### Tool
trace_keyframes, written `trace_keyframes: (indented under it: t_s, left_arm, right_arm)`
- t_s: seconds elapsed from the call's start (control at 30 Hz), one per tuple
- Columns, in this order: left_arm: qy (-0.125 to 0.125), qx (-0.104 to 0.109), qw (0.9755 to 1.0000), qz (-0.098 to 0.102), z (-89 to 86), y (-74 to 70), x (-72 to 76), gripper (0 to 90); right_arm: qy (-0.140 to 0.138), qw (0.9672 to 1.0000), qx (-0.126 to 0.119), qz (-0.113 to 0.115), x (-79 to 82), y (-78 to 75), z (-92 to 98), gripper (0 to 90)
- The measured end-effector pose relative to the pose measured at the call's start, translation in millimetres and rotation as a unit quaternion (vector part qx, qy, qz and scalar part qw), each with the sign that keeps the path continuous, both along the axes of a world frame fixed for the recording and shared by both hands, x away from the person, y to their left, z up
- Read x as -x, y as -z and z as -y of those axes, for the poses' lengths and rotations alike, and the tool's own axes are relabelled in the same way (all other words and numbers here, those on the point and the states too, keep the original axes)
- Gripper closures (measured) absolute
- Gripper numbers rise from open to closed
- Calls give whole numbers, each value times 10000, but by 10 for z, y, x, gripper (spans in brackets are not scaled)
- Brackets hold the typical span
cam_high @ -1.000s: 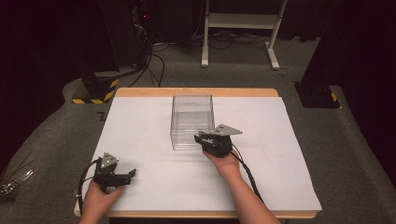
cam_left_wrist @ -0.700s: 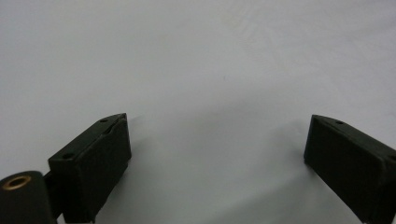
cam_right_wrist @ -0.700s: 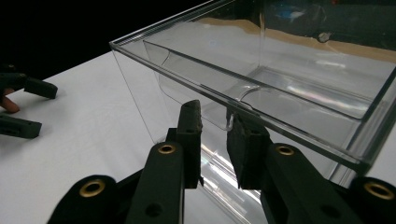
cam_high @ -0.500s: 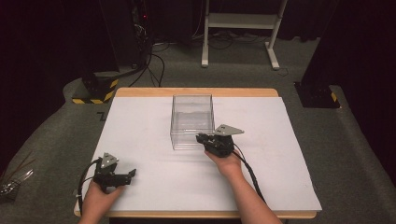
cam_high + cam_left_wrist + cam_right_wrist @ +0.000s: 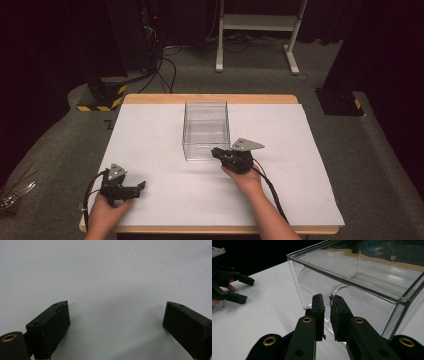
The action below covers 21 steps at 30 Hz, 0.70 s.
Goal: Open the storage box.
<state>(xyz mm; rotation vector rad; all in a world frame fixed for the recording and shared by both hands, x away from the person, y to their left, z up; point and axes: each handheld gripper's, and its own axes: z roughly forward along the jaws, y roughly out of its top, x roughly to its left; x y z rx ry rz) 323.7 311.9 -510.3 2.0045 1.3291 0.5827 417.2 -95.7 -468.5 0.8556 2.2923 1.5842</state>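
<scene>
My right gripper [image 5: 216,151] sits at the middle of the high view, its tips against the near wall of the clear plastic box [image 5: 206,131], which stands on the white sheet [image 5: 150,135] in the upper middle of the table. In the right gripper view the box [image 5: 362,285] fills the upper right of the frame, and my jaws are nearly together with only a thin slit between them, just at the curved cut-out [image 5: 337,290] in the near wall. I cannot tell whether they pinch that wall edge or merely touch it.

My left gripper [image 5: 140,187] rests at the lower left of the high view, well apart from the box, its jaws spread wide over bare sheet.

I judge this the step of taking hold of the box front at its finger notch. Next I need a firm pinch on that edge, then a straight, slow pull toward me, with the left coming over to steady the box if it slides.
</scene>
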Motion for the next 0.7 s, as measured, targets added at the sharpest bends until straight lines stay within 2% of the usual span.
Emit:
trace_keyframes:
  t_s: [0.7]
  left_arm:
    - [-1,-1,10000,-1,0,0,0,75]
  right_arm:
    - [-151,9999,7,61,260,7,62,840]
